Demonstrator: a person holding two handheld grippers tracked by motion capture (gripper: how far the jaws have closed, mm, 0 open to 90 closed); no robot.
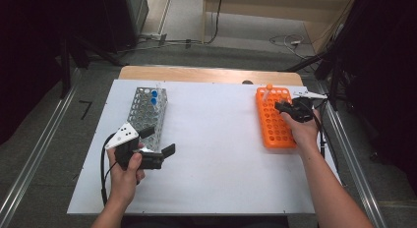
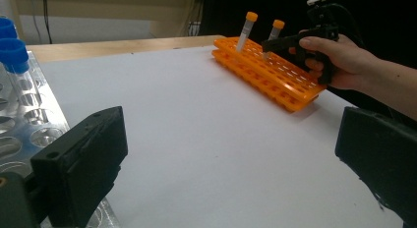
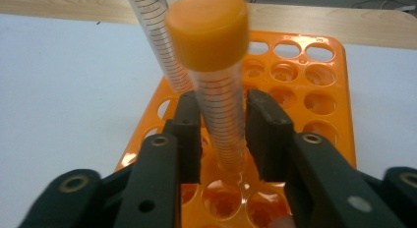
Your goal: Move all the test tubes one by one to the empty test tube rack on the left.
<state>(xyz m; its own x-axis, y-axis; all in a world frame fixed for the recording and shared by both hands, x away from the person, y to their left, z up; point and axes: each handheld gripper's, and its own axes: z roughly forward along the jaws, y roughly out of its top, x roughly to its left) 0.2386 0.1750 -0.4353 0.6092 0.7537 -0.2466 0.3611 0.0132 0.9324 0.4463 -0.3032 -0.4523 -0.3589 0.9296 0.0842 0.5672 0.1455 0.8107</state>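
An orange tube rack [image 1: 273,126] lies at the table's right. Two clear tubes with orange caps stand at its far end. My right gripper [image 1: 278,106] is there, its jaws closed on one orange-capped tube [image 3: 216,66], whose foot sits in a rack hole [image 3: 314,90]. The second tube [image 3: 158,41] stands just behind it. In the left gripper view both tubes [image 2: 247,27] [image 2: 276,30] show beside the right gripper [image 2: 269,44]. My left gripper [image 1: 158,141] is open and holds nothing, next to the near end of a metal rack [image 1: 146,114].
The metal rack holds two blue-capped tubes [image 1: 154,97] at its far end, seen close up as blue caps [image 2: 12,50] in the left gripper view. A white sheet [image 1: 216,139] covers the table. Beyond the table's wooden far edge [image 1: 206,73], cables lie on the floor.
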